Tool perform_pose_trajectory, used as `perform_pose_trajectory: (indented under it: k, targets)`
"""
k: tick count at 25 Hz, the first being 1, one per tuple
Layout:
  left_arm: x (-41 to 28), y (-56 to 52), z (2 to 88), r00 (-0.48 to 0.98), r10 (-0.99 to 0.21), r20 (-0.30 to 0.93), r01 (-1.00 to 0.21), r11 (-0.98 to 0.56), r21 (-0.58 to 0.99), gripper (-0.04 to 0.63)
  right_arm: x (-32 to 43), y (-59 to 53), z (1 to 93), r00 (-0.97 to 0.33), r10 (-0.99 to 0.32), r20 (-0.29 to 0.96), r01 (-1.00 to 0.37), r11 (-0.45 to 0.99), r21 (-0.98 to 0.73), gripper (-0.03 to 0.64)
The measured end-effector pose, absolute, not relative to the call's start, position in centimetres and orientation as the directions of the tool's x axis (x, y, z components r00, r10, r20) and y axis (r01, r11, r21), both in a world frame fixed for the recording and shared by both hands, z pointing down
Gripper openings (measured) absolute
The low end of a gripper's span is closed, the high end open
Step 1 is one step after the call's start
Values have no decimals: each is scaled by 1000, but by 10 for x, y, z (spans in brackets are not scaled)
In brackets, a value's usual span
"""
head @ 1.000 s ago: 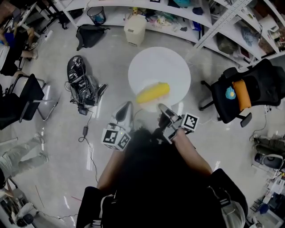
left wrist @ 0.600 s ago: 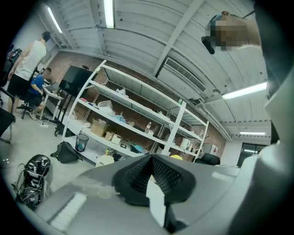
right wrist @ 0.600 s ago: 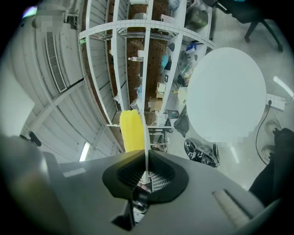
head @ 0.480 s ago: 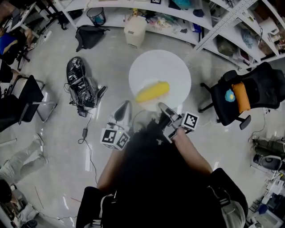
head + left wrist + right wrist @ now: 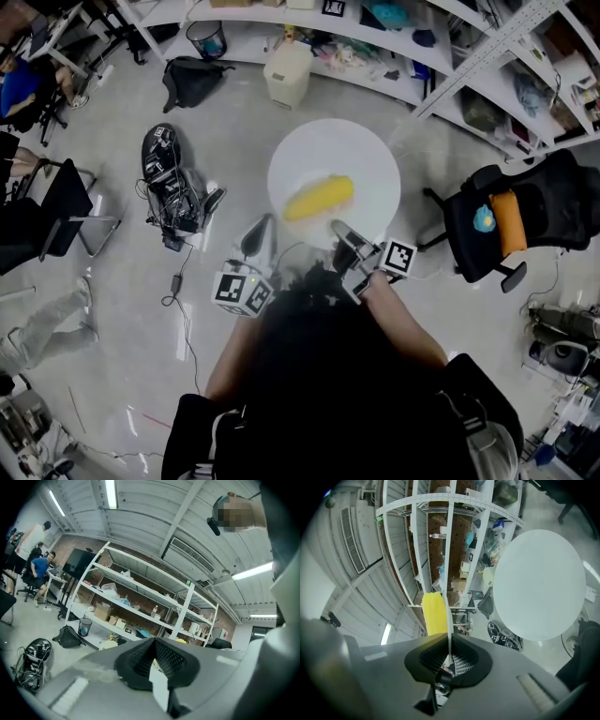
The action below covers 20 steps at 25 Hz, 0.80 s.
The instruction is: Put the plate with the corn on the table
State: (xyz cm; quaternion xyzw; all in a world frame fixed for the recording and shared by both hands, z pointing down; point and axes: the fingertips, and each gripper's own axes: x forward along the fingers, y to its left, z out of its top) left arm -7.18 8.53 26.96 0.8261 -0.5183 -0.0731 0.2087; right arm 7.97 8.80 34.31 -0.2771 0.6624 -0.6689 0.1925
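Fingers (image 5: 427, 662) on plate (image 5: 449, 620), merely edge-on

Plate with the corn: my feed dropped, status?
Right gripper shut on plate rim; left gripper shut, empty. Corn on plate, not yet on round table. Nothing in the way.

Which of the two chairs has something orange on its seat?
The black wheeled chair at the right, holding an orange cushion; the metal-framed chair at the left shows nothing orange.
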Motion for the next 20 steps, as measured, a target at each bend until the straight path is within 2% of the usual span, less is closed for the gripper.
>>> perform_pose_trajectory:
  k: [14,20]
  targets:
    - [-65,41,280,346,-932,113,-864,-269,426,3,88,19,356,-836,-535,124,-129,-28,-991,21]
    - [-75,26,281,345,-931,120,-865,-266,425,3,78,2,355,-838,-533,119,-126,-24,-992,21]
